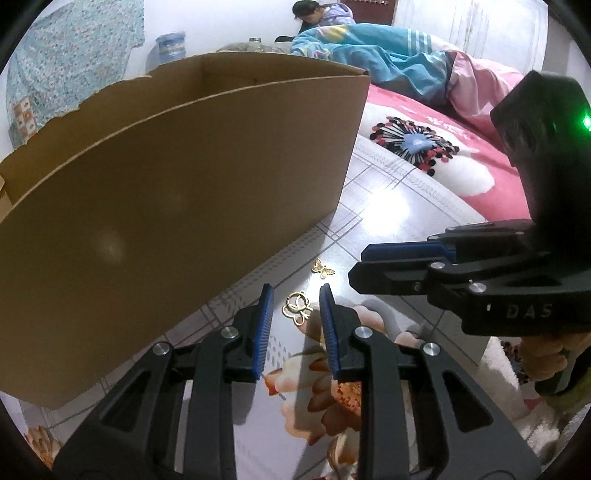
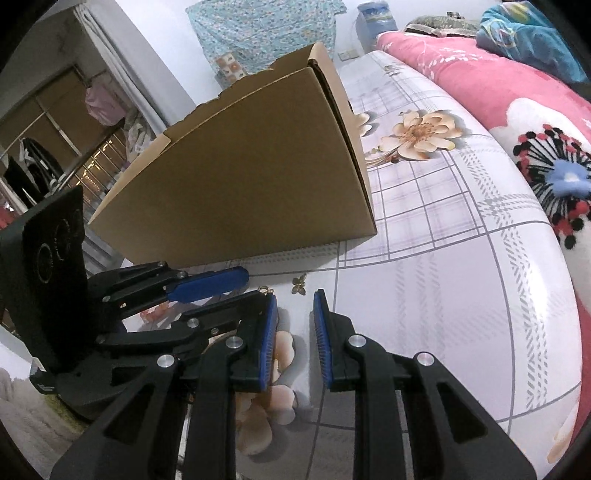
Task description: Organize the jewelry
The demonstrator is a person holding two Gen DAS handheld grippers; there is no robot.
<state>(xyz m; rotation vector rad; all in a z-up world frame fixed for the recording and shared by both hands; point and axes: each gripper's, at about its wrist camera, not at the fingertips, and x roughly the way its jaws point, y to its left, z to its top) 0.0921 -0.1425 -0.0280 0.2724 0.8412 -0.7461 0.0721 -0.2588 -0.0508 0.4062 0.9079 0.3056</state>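
i'm working in a bedroom in someone's home. the surface under me is a bed sheet (image 2: 443,258) printed with a grey check and big flowers, with a pink flowered blanket (image 2: 517,96) bunched beside it and a blue quilt (image 1: 373,55) farther back, where a person (image 1: 314,14) sits. clothes (image 2: 29,166) hang in an open wardrobe, a patterned cloth (image 1: 74,55) hangs on the wall, and a water jug (image 1: 168,46) stands by it.

Your two gold charms lie flat on the patterned bed sheet (image 1: 373,206), just beside the base of the open cardboard box (image 1: 177,206). The openwork lotus charm (image 1: 296,307) is nearer you; the small butterfly charm (image 1: 323,268) lies just beyond, apart.
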